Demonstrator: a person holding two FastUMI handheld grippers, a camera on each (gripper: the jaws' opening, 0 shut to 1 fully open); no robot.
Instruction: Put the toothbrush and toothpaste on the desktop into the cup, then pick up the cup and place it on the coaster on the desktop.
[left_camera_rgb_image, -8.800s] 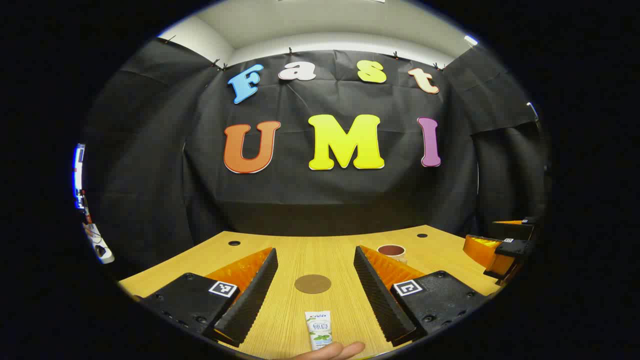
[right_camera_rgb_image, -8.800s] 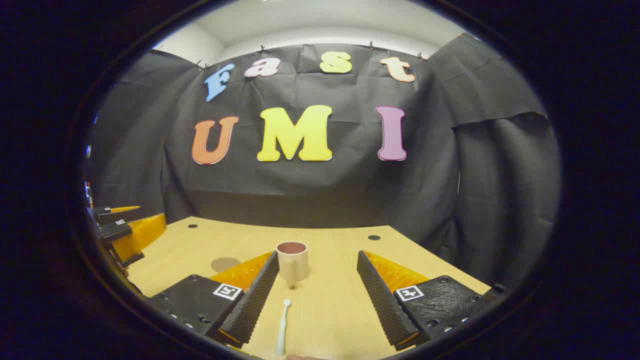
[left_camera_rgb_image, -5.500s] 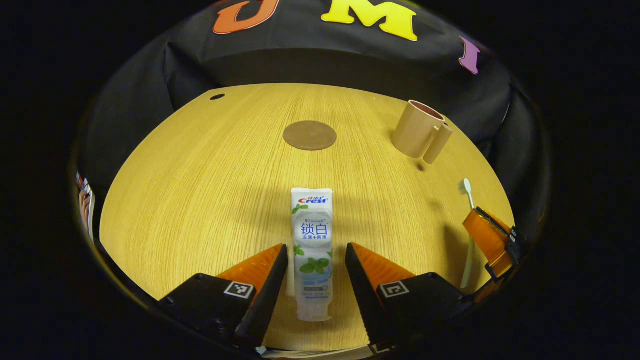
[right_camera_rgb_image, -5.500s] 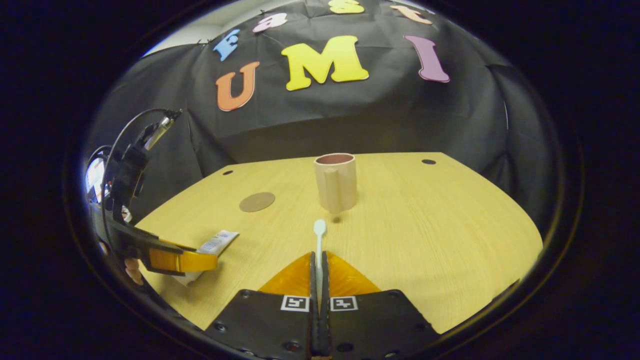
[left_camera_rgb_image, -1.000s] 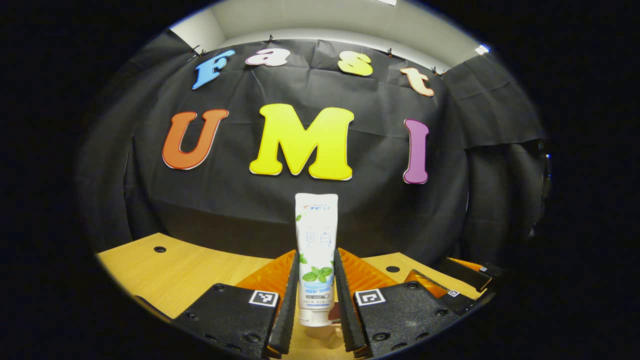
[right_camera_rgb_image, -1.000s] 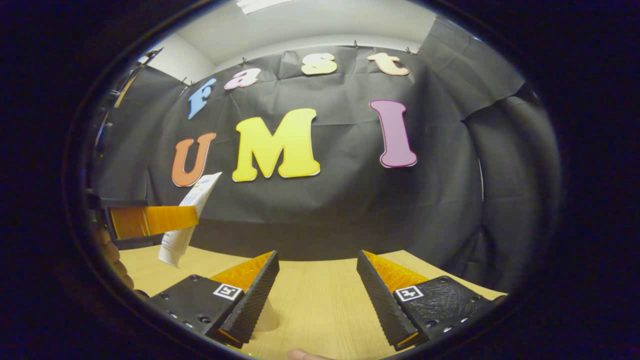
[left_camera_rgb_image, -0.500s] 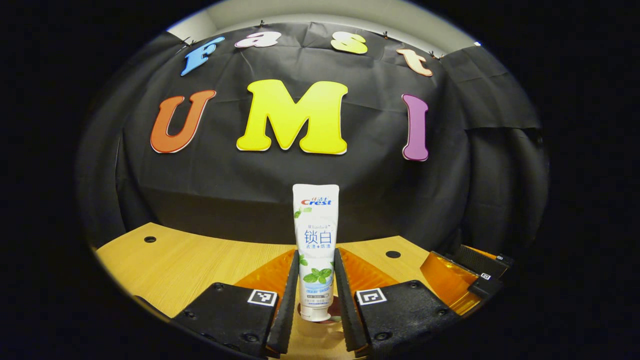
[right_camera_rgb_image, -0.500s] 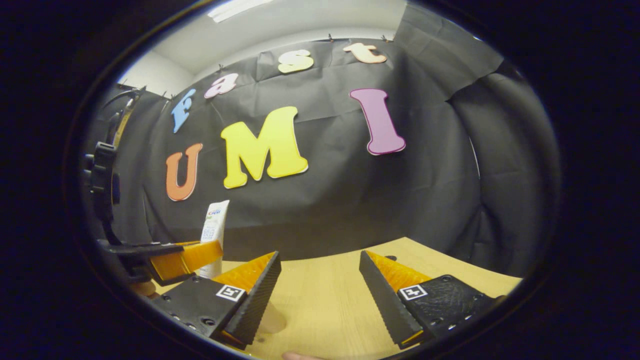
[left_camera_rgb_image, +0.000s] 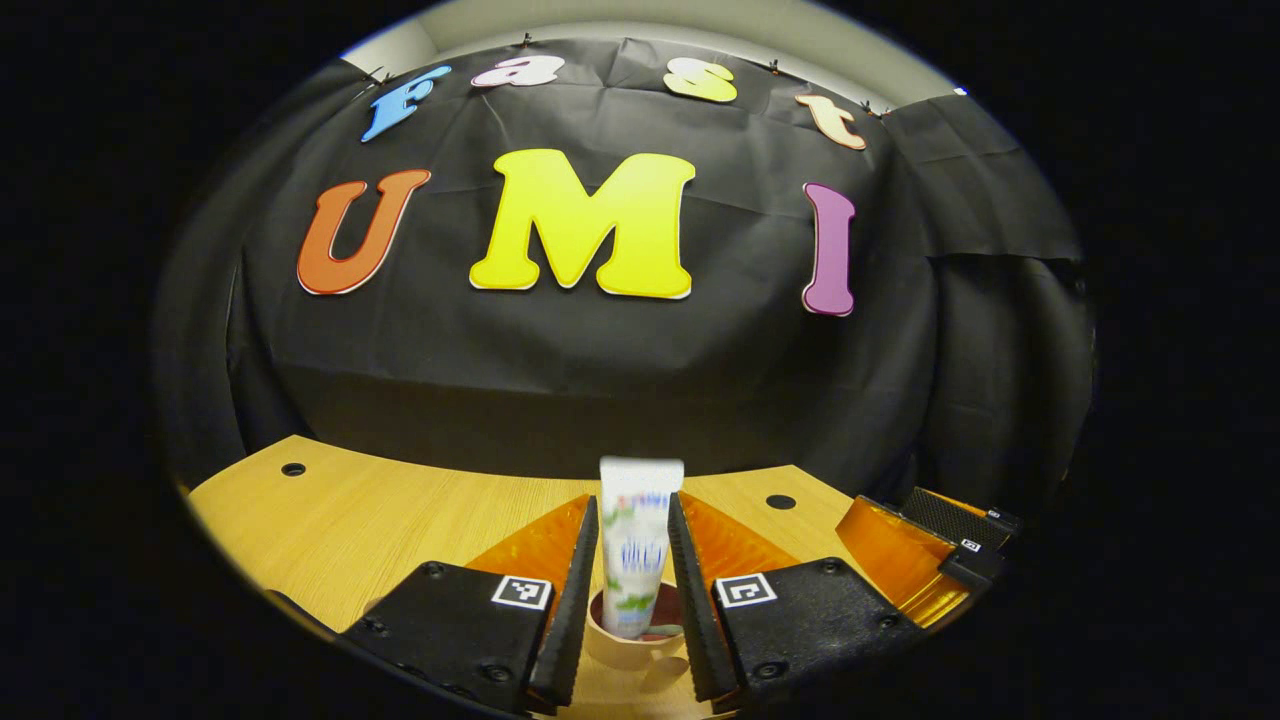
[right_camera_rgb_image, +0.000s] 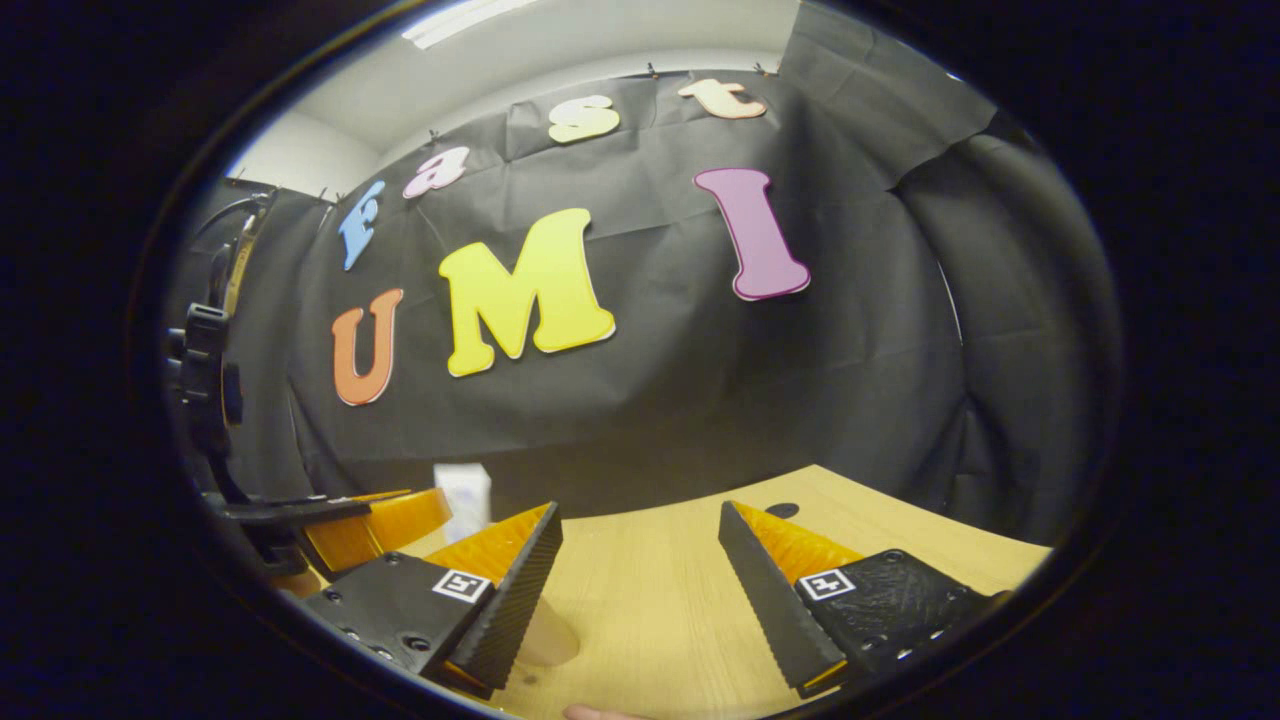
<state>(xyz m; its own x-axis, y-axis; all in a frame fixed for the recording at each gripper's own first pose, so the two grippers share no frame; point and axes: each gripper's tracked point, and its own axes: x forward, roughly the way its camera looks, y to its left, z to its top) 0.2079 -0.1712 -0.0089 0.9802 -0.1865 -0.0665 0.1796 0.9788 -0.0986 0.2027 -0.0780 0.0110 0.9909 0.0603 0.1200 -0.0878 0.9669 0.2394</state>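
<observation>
Toothpaste tube (left_camera_rgb_image: 638, 545) upright, blurred between left gripper (left_camera_rgb_image: 628, 580) fingers, lower end entering cup (left_camera_rgb_image: 622, 646) directly below; grip indeterminate. Right gripper (right_camera_rgb_image: 640, 590) jaws apart, empty.

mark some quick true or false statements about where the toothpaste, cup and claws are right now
1. The toothpaste stands upright with its lower end inside the cup. True.
2. The toothpaste lies flat on the desktop. False: it is upright between the left claw fingers, dropping into the cup.
3. The right claw is clamped on the toothbrush. False: its fingers are spread wide with nothing between them.
4. The cup sits directly below the left claw. True.
5. The toothpaste looks motion-blurred. True.
</observation>
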